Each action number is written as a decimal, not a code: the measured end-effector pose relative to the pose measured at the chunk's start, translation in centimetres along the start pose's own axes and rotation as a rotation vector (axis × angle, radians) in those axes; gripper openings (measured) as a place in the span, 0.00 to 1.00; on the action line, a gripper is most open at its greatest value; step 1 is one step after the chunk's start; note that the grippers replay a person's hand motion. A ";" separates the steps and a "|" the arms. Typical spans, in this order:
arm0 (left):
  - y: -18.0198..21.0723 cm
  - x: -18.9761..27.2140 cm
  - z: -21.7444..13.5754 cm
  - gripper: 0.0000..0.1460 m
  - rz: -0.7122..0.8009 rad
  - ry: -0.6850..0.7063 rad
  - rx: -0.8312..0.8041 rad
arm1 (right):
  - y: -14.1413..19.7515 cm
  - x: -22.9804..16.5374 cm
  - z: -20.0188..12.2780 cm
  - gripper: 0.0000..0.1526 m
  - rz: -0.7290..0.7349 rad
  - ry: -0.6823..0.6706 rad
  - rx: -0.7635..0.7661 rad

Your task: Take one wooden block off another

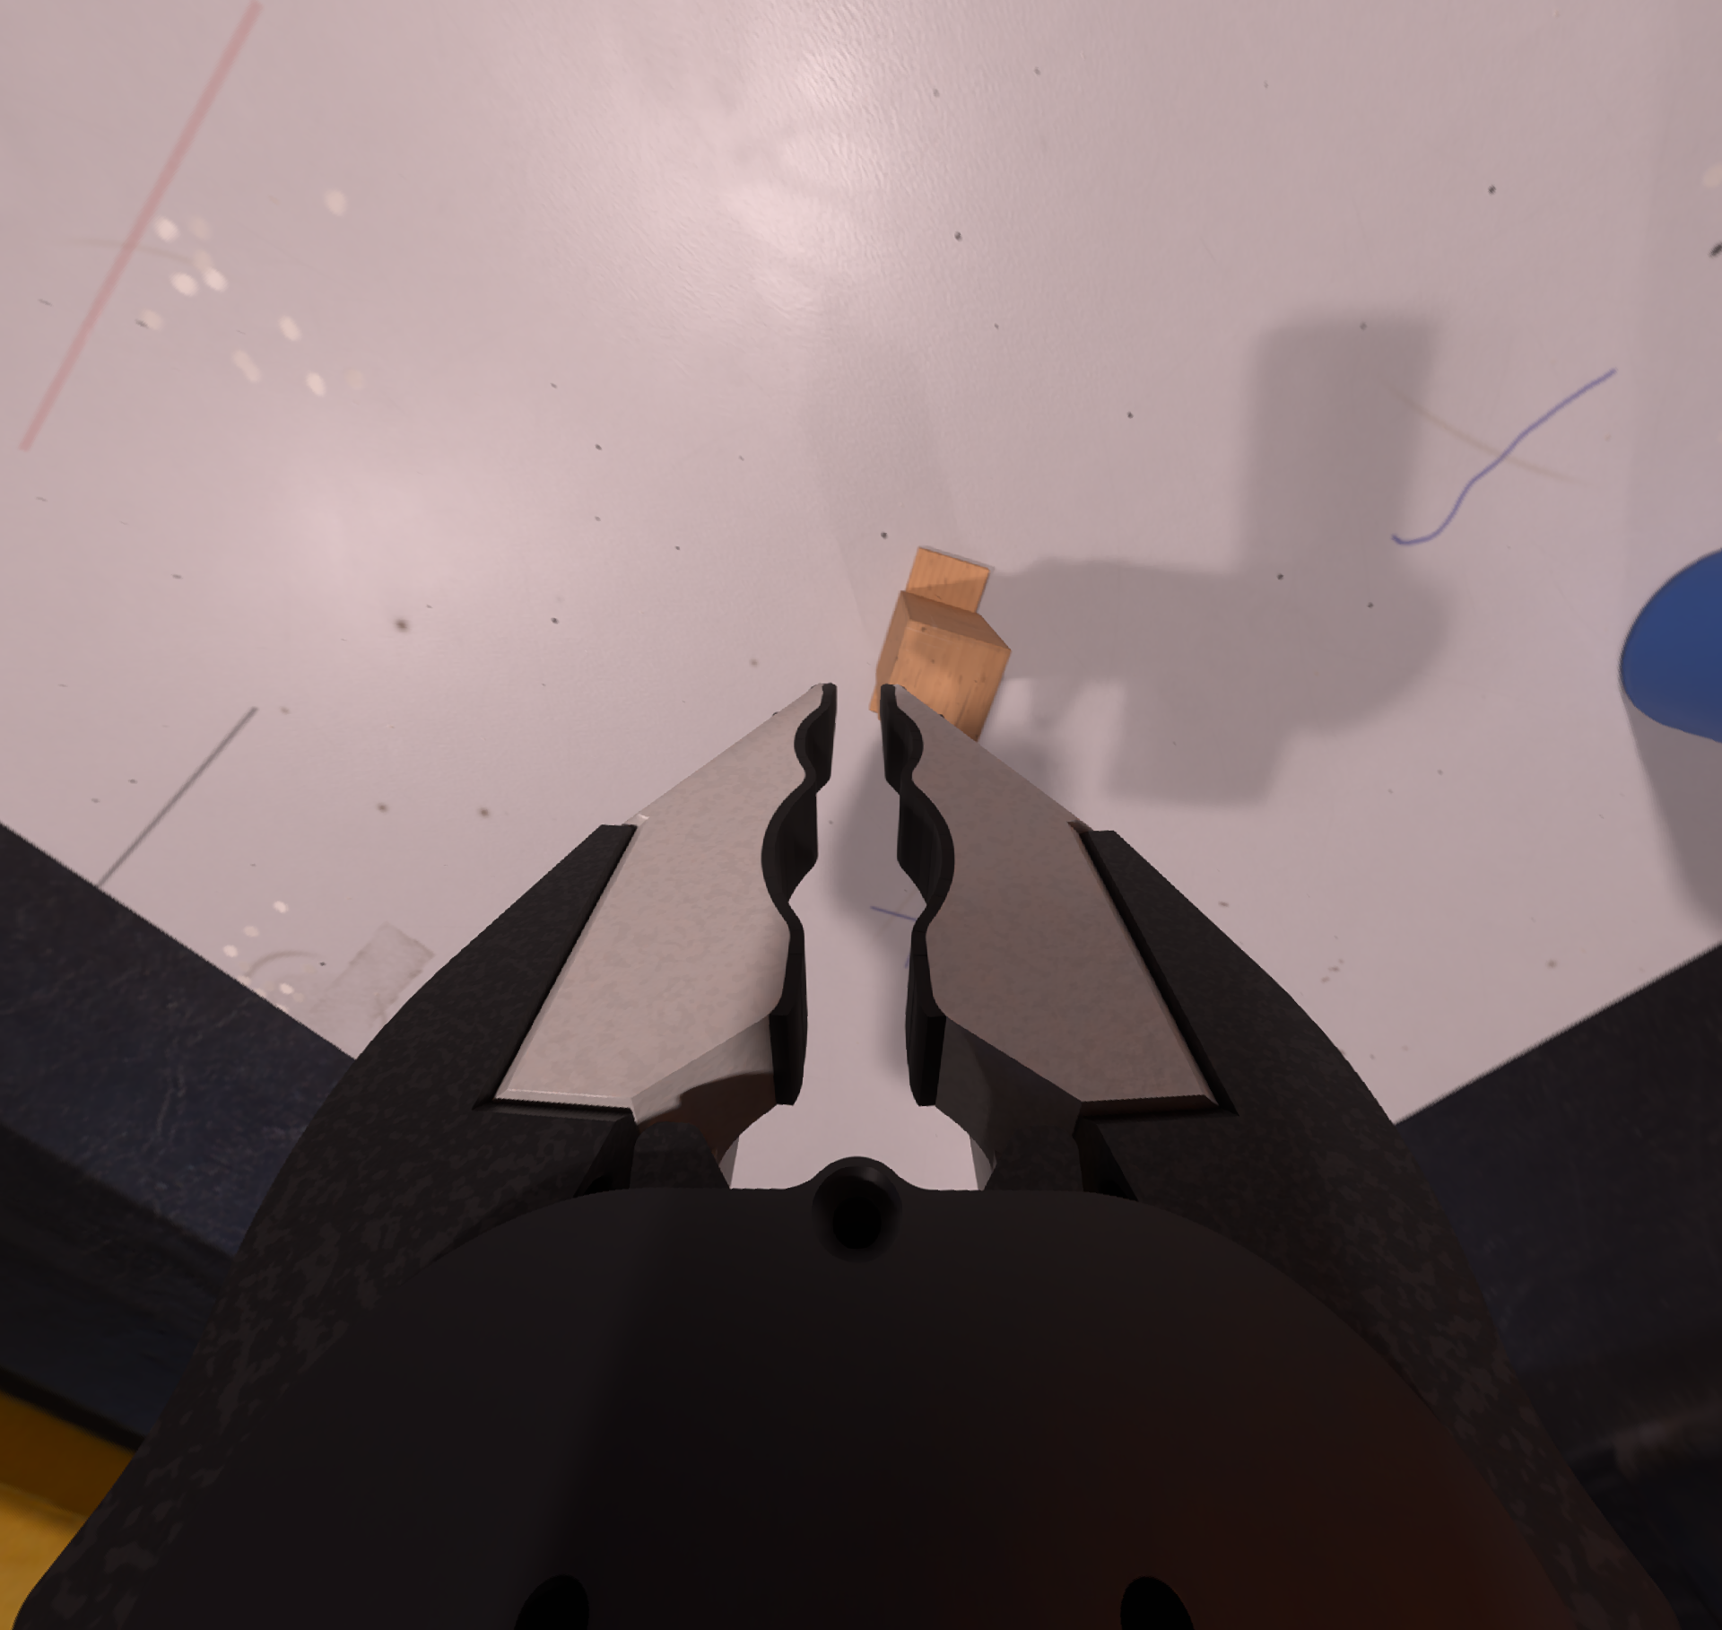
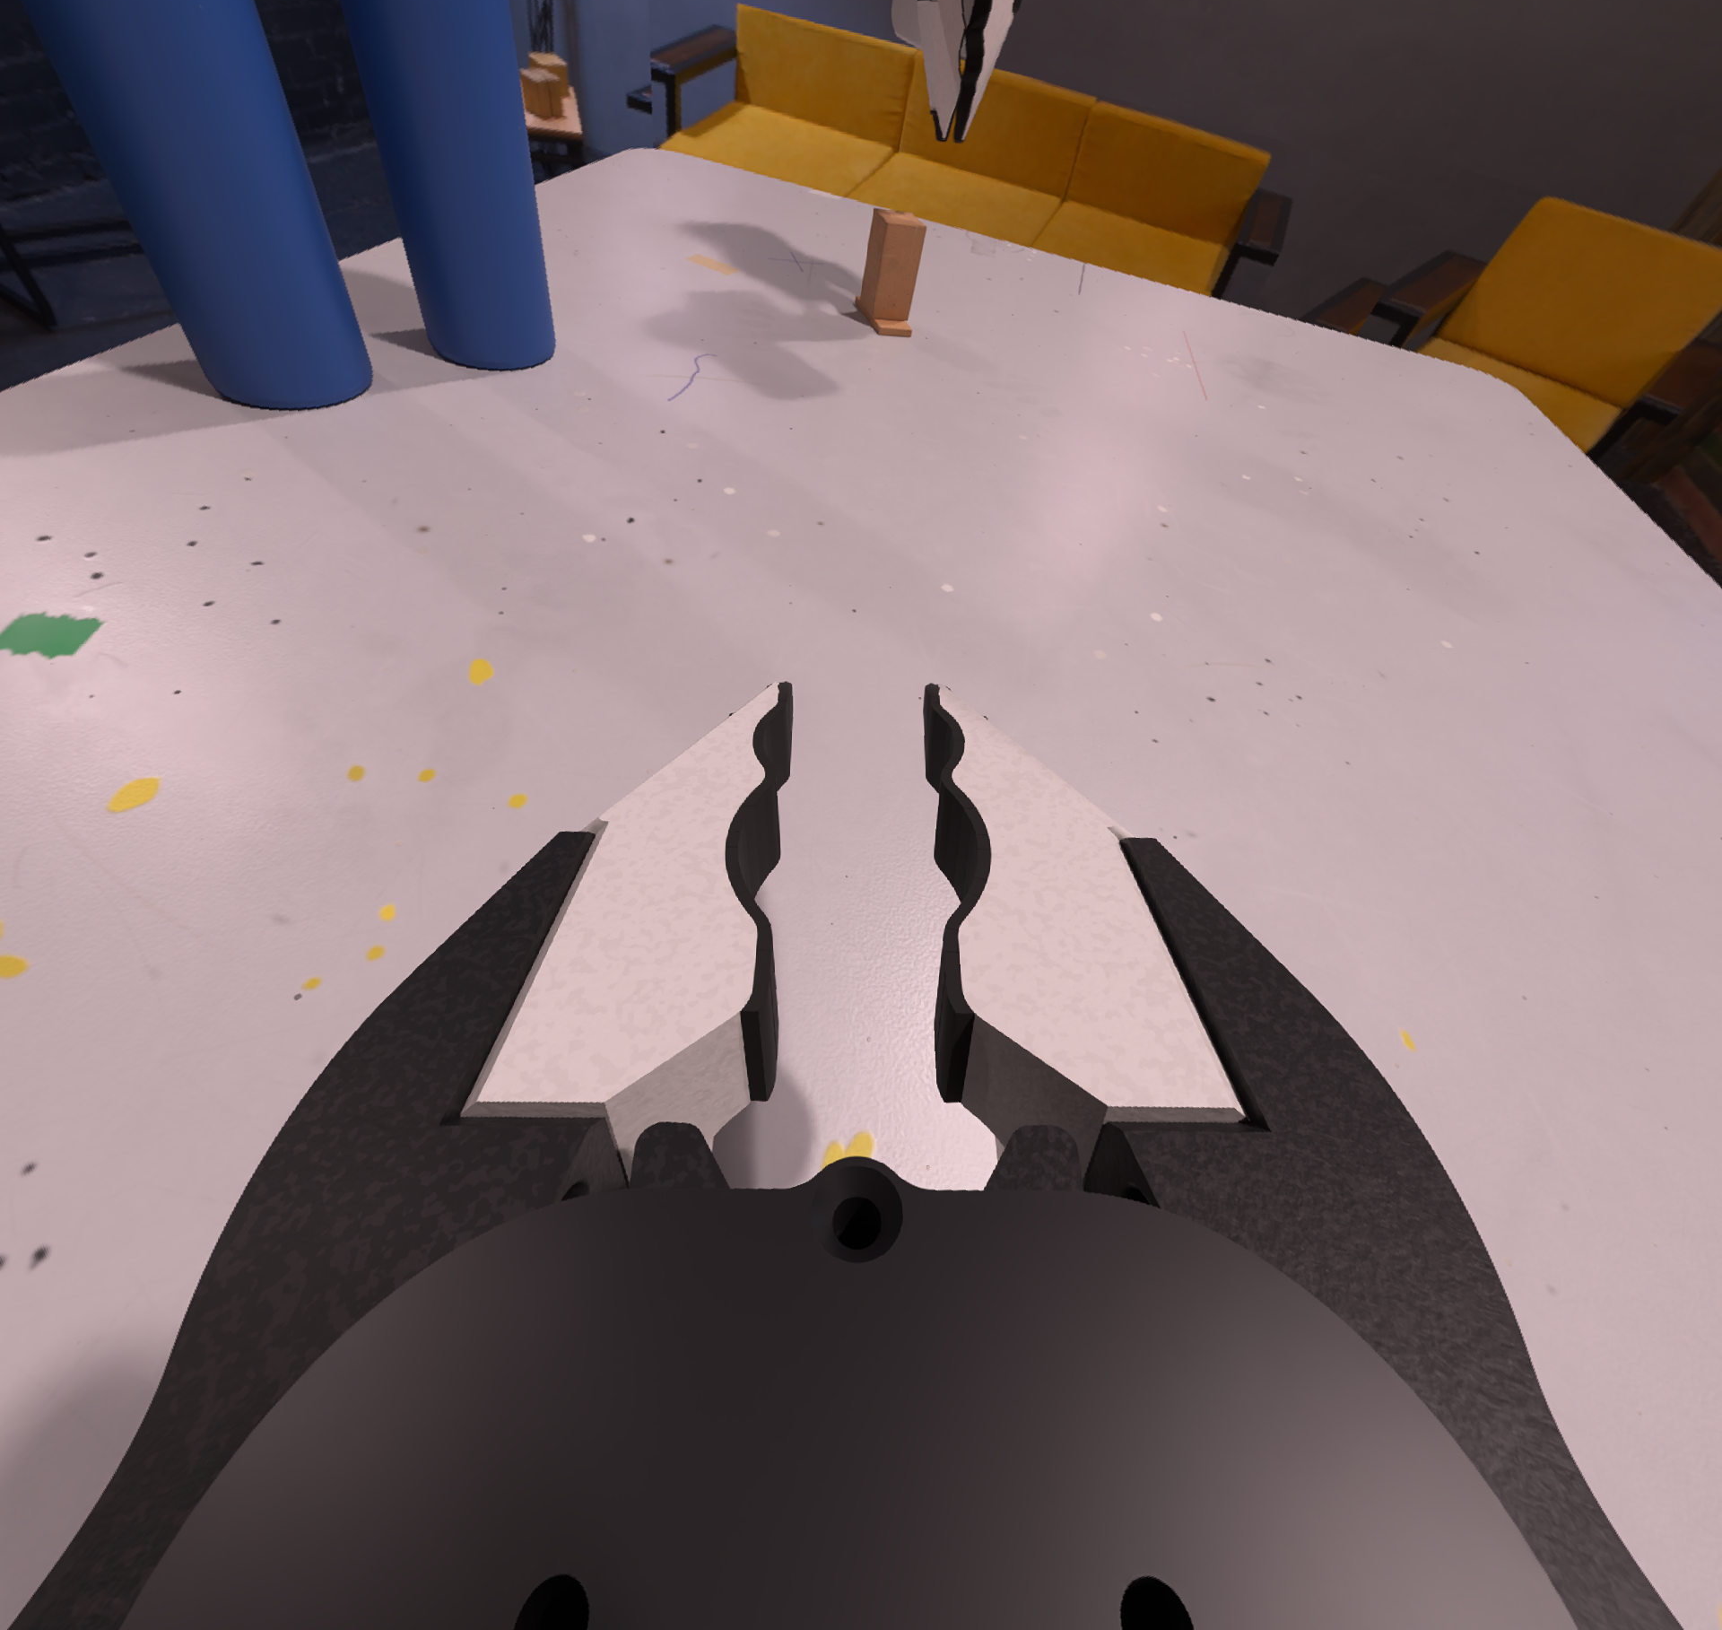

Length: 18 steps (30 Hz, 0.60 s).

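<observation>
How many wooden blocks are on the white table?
2, stacked together at the table's far side: a tall block stands upright on a flat block that lies on the table. Other wooden pieces sit on a stand beyond the table.

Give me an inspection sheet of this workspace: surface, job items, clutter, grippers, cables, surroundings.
Surface: white table, speckled with paint spots, pen lines and a green patch.
Job's things: tall wooden block stands upright on a flat wooden block near the far edge; still stacked.
Clutter: two blue cylinders stand on the table at the left of the right wrist view.
Grippers: left gripper hangs above the stack, jaws nearly together, holding nothing; right gripper sits far from the stack, open and empty.
Cables: nothing seen.
Surroundings: yellow sofa and yellow armchair beyond the table; small side table with wooden pieces.
</observation>
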<state>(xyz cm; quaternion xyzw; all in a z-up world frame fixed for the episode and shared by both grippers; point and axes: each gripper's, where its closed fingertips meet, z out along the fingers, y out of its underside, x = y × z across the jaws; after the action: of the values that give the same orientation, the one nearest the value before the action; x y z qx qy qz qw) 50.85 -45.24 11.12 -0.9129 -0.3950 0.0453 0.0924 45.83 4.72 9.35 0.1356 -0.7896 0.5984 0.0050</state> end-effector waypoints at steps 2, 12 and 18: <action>-0.4 -0.4 -0.3 0.10 -0.004 -0.027 0.035 | 0.1 -0.1 0.1 0.18 0.001 -0.004 -0.002; -3.5 -1.4 -0.2 0.34 -0.176 -0.114 0.104 | 0.8 0.1 0.4 0.19 0.025 -0.009 -0.016; -1.0 -0.5 0.0 0.34 -0.139 -0.093 0.000 | 1.0 0.0 0.4 0.19 0.029 -0.014 -0.022</action>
<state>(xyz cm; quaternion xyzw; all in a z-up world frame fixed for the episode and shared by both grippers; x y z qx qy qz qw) 49.77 -44.92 11.37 -0.8802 -0.4613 0.0809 0.0768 45.68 4.63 8.29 0.1282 -0.7980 0.5888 -0.0077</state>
